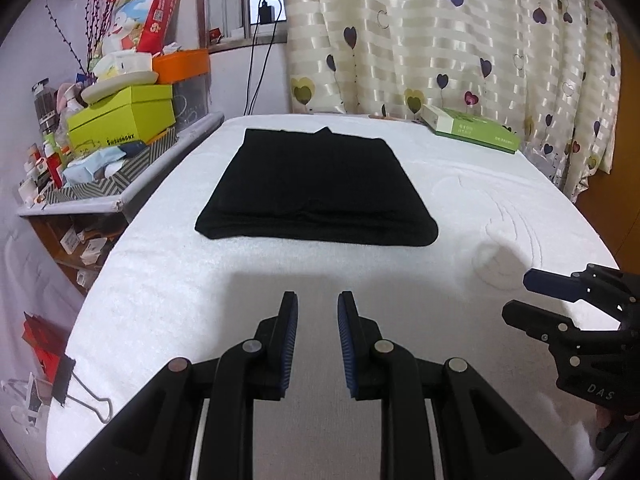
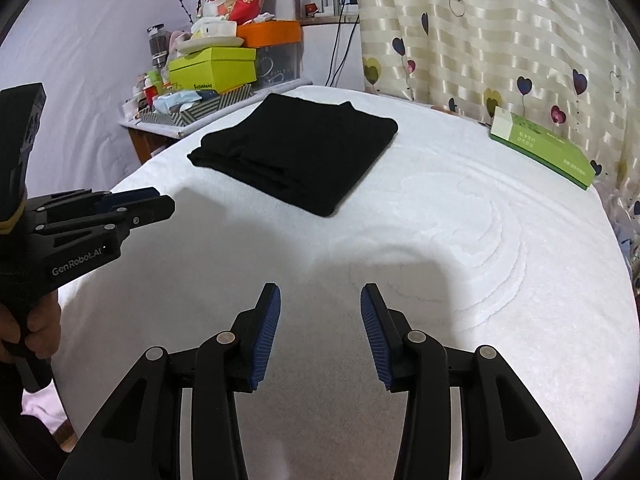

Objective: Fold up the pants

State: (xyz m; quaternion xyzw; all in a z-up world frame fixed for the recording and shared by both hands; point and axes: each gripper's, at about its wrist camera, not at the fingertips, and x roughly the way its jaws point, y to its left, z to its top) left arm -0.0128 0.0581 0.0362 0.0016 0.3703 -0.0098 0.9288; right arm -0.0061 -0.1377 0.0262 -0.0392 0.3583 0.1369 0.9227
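1. Left wrist view: black pants (image 1: pixel 316 188) lie folded in a compact rectangle, mid-table toward the far side, on the white towel (image 1: pixel 168 272).
2. Left gripper (image 1: pixel 317 312) hovers near the front edge, jaws parted, holding nothing, well apart from the pants.
3. Right gripper (image 2: pixel 320 304) likewise spread and empty, beside the left.
4. Green box (image 2: pixel 540 144) sits at the far right corner; binder clip (image 1: pixel 80 392) at the left edge.
5. Fold looks done. Risk: any further nudge or regrasp could drag the stacked layers out of line.
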